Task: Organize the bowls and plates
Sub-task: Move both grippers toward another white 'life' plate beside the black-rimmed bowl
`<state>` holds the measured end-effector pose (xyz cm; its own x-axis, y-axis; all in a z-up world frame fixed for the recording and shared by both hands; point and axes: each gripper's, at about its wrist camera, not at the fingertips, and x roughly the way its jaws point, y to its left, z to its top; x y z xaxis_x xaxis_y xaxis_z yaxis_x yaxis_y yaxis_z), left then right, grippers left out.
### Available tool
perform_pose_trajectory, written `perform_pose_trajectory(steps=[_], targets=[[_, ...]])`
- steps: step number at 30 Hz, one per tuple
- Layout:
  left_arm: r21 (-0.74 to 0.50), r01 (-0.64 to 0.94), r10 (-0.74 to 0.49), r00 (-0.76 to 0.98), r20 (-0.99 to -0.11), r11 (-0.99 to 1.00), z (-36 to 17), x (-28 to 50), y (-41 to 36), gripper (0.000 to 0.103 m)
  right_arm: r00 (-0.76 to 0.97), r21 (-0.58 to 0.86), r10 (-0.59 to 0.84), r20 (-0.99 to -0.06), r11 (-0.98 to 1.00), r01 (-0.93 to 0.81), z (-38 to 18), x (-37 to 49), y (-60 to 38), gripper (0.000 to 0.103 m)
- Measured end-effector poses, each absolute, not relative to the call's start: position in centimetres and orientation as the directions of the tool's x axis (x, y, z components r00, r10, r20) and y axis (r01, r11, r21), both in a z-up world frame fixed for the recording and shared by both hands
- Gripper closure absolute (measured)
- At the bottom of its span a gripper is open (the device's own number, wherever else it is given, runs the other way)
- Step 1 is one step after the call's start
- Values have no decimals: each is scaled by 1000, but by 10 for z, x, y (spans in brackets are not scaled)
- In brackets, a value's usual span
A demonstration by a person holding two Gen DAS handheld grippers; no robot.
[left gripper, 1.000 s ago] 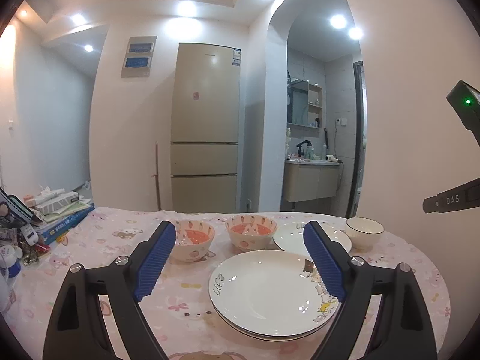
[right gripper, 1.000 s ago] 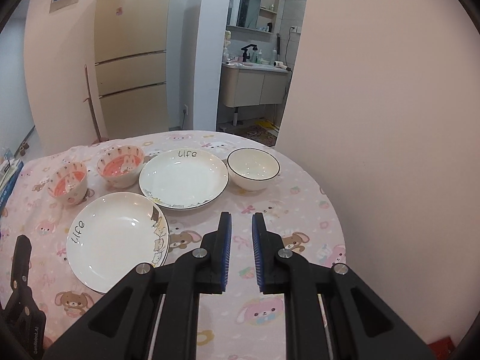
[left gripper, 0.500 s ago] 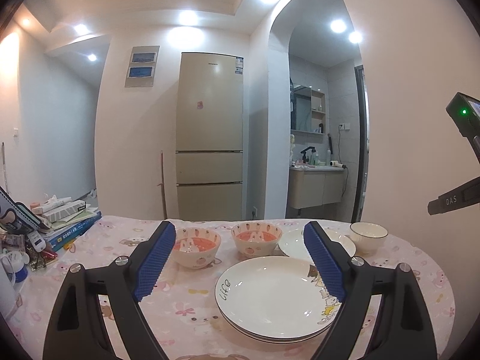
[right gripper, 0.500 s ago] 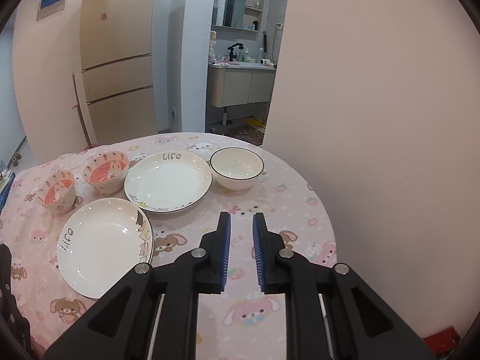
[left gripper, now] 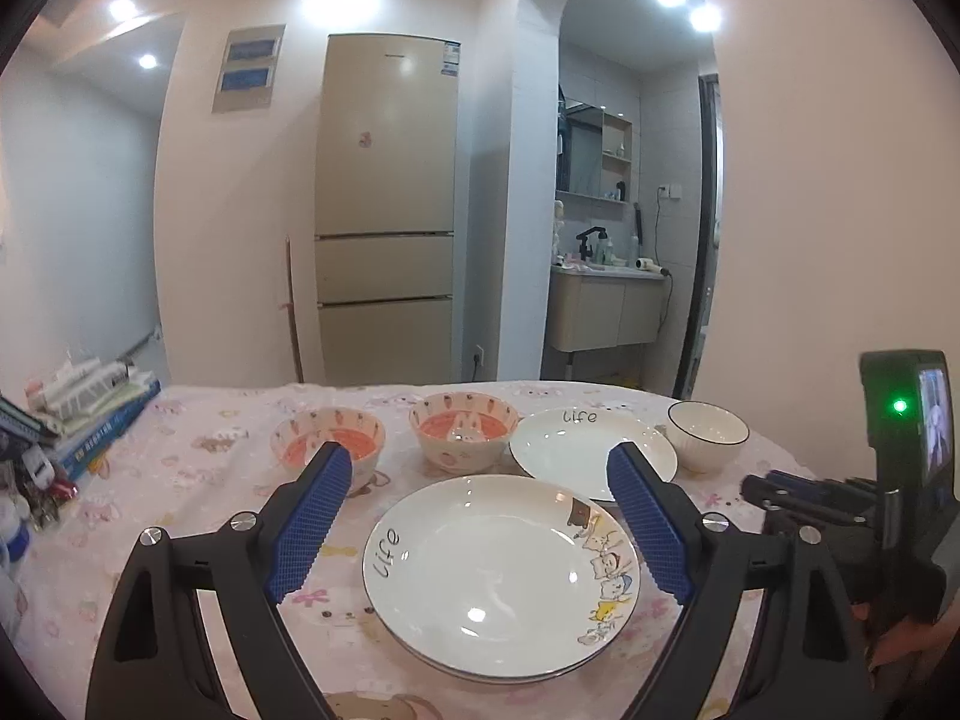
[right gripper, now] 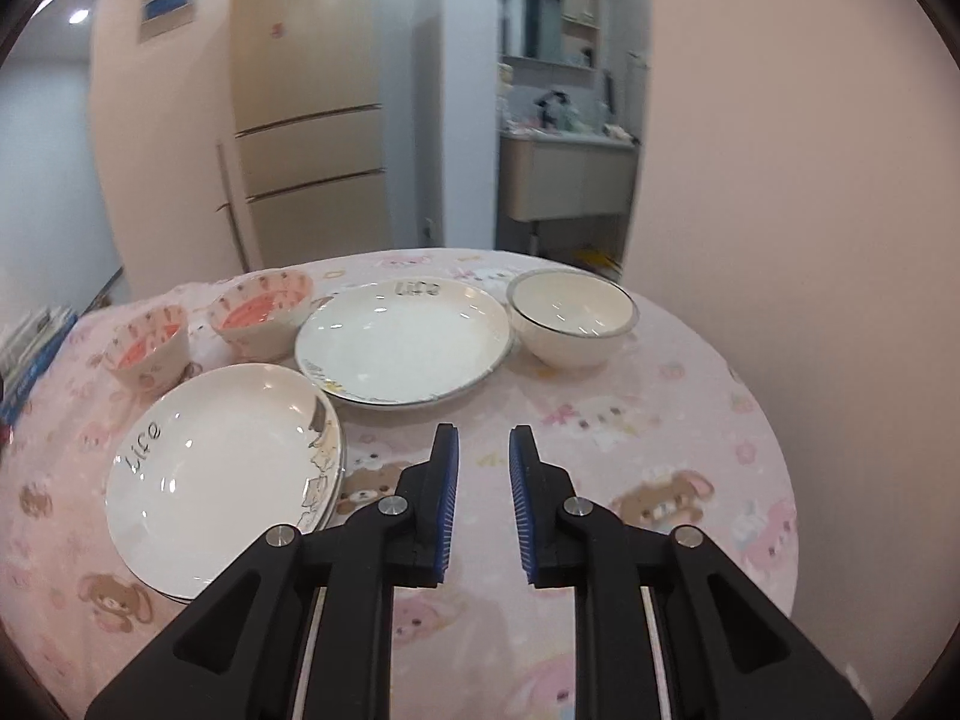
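Observation:
A round table with a pink cartoon cloth [right gripper: 660, 420] carries the dishes. A near stack of white "life" plates [left gripper: 501, 570] [right gripper: 222, 468] lies just below and ahead of my left gripper [left gripper: 480, 462], which is open wide and empty. Behind it are a second white plate [left gripper: 591, 444] [right gripper: 405, 342], a white bowl with a dark rim [left gripper: 708, 435] [right gripper: 570, 318] and two pink bowls [left gripper: 327, 441] [left gripper: 462, 429] [right gripper: 150, 348] [right gripper: 261, 312]. My right gripper [right gripper: 485, 441] hovers over bare cloth in front of the far plate, nearly shut with a narrow empty gap.
Books and small clutter [left gripper: 90, 414] sit at the table's left edge. A wall runs close along the table's right side [right gripper: 810, 210]. A fridge [left gripper: 387, 210] and a bathroom doorway stand beyond the table. The right gripper's body [left gripper: 840, 510] shows at the left view's right edge.
The right gripper has sunk toward the table and tipped down, so the dishes look closer. The left gripper has shifted a little over the near plates. Nothing was grasped.

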<state>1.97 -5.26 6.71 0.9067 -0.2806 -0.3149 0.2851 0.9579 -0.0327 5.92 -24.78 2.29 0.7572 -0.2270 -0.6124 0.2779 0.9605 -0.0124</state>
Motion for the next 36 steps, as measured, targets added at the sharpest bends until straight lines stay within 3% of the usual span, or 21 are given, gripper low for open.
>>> perform_pose_trajectory(steps=[4,8,12,18,25,31,33,36], targets=[[-23,300,-293,913,-284,954,82,15,-76,14,795,162,-67,-602,966,204,33,76,-273,84],[3,314,-302,915,-267,949,103,26,-101,14,843,130,-150,-516,959,250,53,86,-306,82],[-18,366,-349,872,-343,931,125,78,-147,14,850,88,-251,-463,941,326,63,95,-341,82],[-3,470,-422,790,-445,883,129,146,-215,14,843,216,-184,-506,919,330,53,107,-395,82],[41,477,-382,751,-538,878,109,206,-236,19,850,324,-49,-524,912,252,43,127,-414,82],[43,476,-377,744,-552,878,101,258,-224,19,838,398,73,-541,900,179,29,151,-396,82],[26,474,-356,695,-624,880,92,284,-222,20,826,408,112,-553,900,151,19,156,-384,77],[5,479,-323,599,-733,878,67,319,-221,30,803,411,134,-581,900,146,5,161,-373,67]])
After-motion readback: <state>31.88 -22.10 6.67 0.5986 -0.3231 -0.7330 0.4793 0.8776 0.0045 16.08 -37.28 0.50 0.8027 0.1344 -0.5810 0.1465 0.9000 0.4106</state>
